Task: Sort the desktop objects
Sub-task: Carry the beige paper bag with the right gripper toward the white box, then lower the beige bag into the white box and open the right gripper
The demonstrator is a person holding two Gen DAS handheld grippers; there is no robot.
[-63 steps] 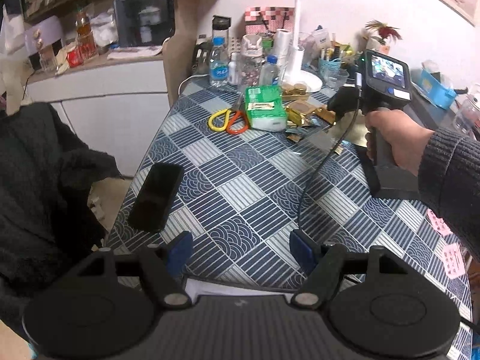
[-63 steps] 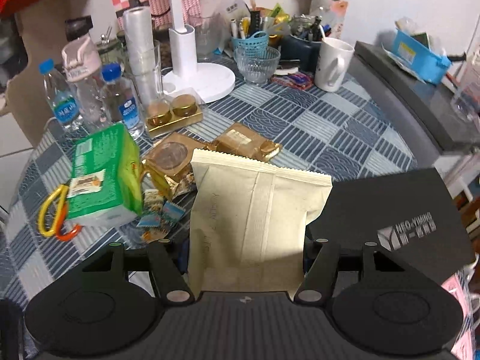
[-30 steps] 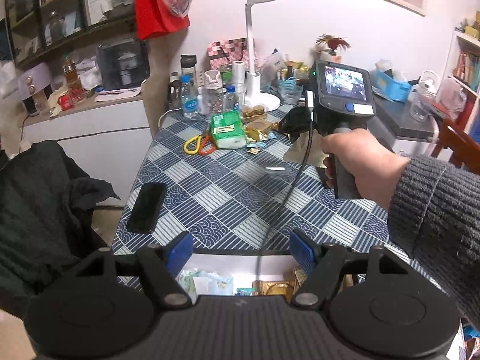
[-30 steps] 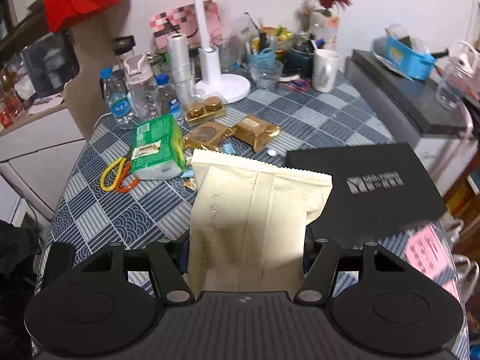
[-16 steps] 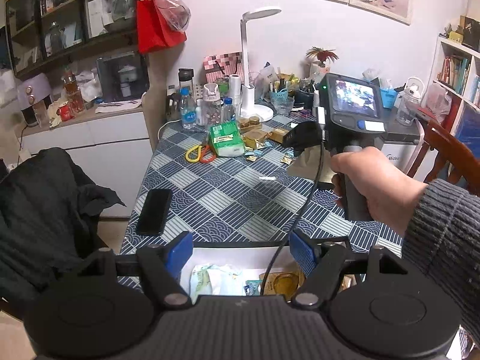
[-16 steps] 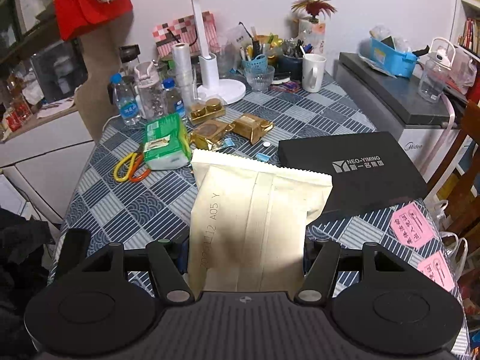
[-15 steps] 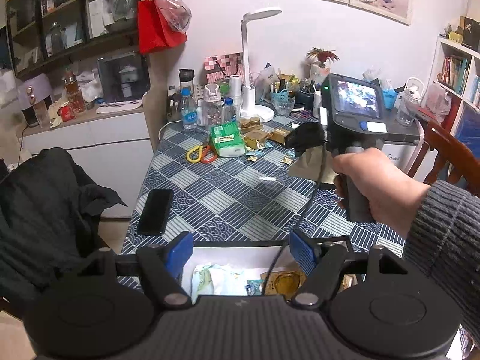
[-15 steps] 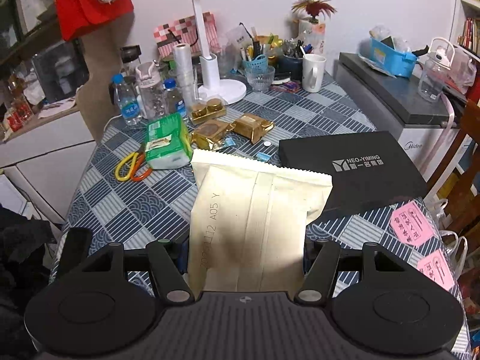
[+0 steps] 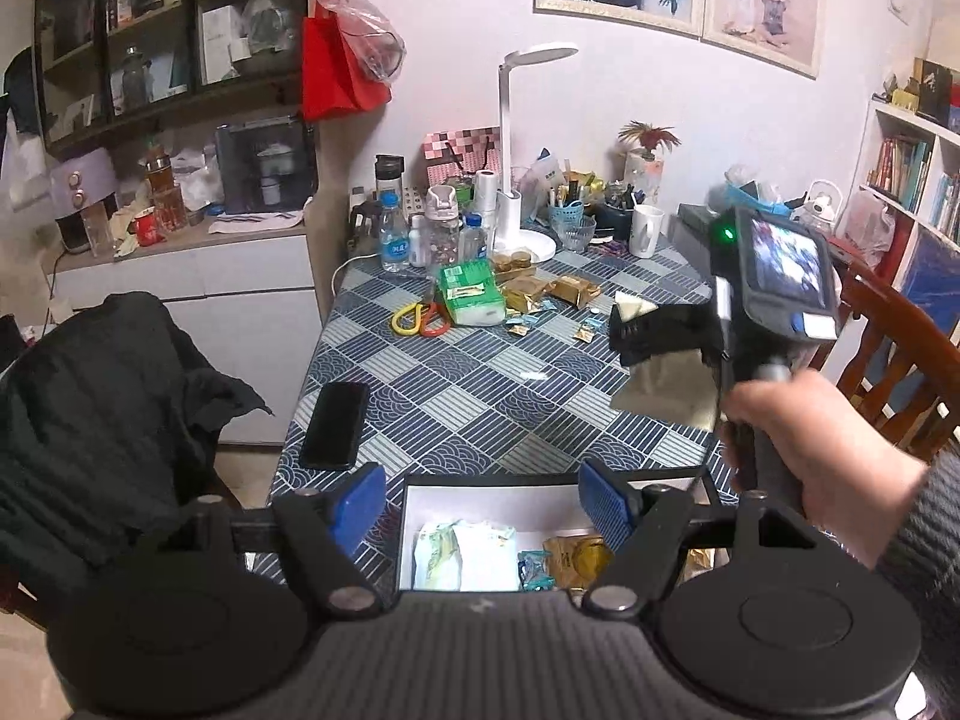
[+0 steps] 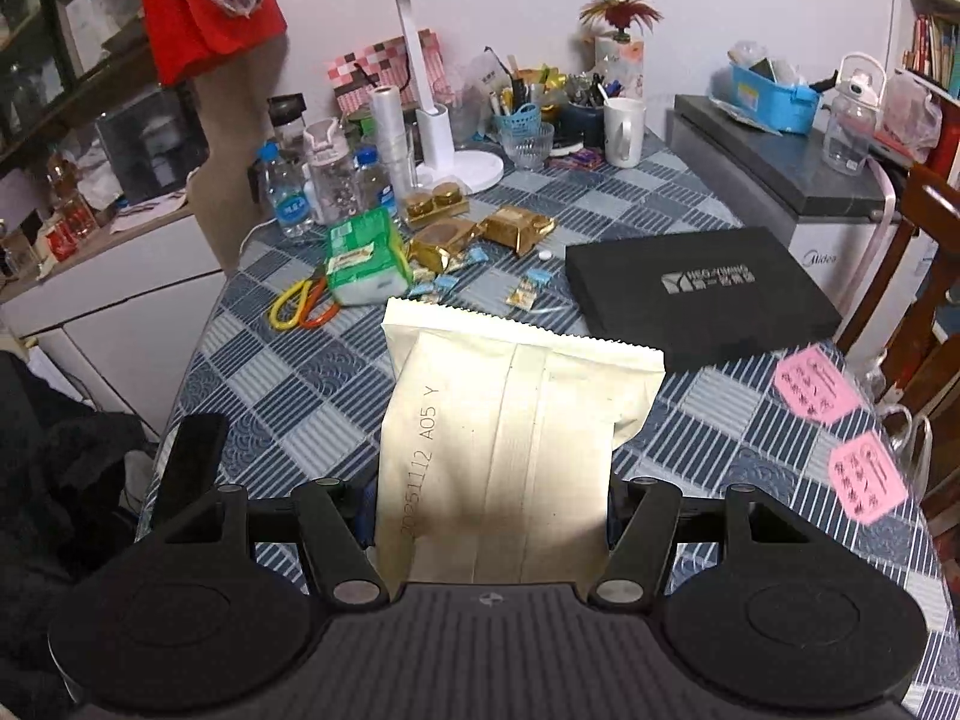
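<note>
My right gripper is shut on a cream sealed pouch, held upright above the checked tablecloth. In the left wrist view a hand carries that gripper, and the pouch hangs under it at the right. My left gripper is open with nothing between its blue pads. Below it stands an open white box at the table's near edge, holding a green-white packet and a gold packet.
Further back lie a green tissue pack, yellow-and-orange scissors, gold packets and small sweets. A black box lid lies right, a black phone left. Bottles, a lamp and cups crowd the far end.
Both grippers have drawn back from the table's far end, so more of the table shows. The white box has come into full view under the left gripper. The pouch stays gripped.
</note>
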